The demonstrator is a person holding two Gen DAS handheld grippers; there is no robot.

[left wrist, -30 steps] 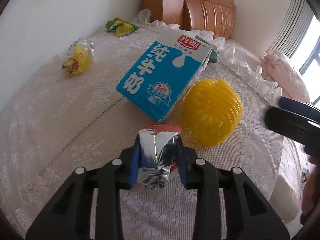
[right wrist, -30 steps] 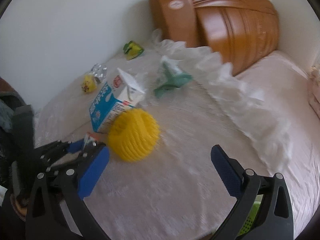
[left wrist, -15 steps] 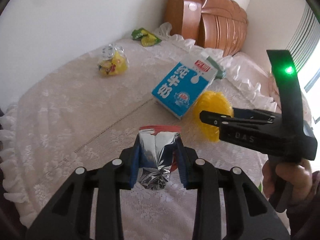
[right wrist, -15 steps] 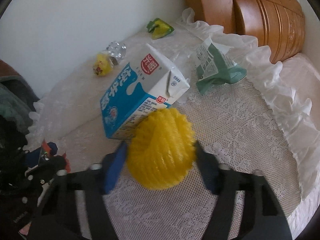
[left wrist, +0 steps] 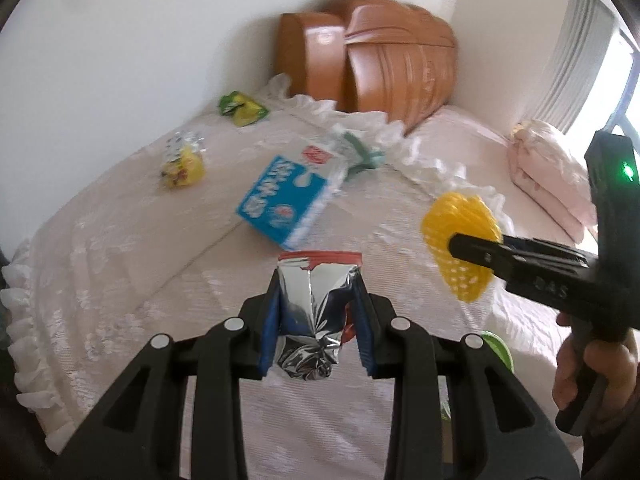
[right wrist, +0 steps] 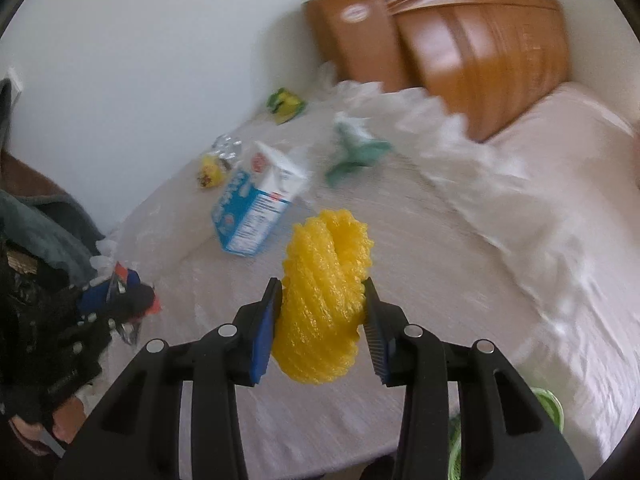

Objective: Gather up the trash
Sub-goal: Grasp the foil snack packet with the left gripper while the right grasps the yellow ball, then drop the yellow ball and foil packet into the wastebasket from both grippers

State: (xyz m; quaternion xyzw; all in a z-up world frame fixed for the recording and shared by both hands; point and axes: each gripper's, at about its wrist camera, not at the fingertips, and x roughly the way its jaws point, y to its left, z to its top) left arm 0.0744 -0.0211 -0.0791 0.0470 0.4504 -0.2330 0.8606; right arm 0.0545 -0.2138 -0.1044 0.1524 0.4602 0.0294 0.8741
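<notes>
Over the lace bedspread, holding two pieces of trash clear of the cloth. Left gripper pinching a crumpled foil wrapper across its middle, blue pads pressed flat on both sides, red-edged mouth of the packet pointing away. Right gripper squeezing a yellow foam net, jaws having just been closing on it; mesh bulging above and below the pads, so pressing in easily and weighing next to nothing.

Judging the handling: foil looking thin, slick and springy, apt to slide if gripped near an edge, so taking it across the crushed body is sound. Foam net looking soft and grippy, forgiving of any hold, though likely to puff back and catch on a bin rim.

Lying behind on the bedspread, untouched: a blue-and-white milk carton on its side, probably light if empty yet stiff-walled, best taken across the narrower faces or at the gabled top; a teal packet just beyond it; a yellow sweet bag nearer the wall; a green-and-yellow wrapper close to the wooden headboard.

Showing at the bed's near edge, a green basket, possibly the drop point, mostly hidden.
</notes>
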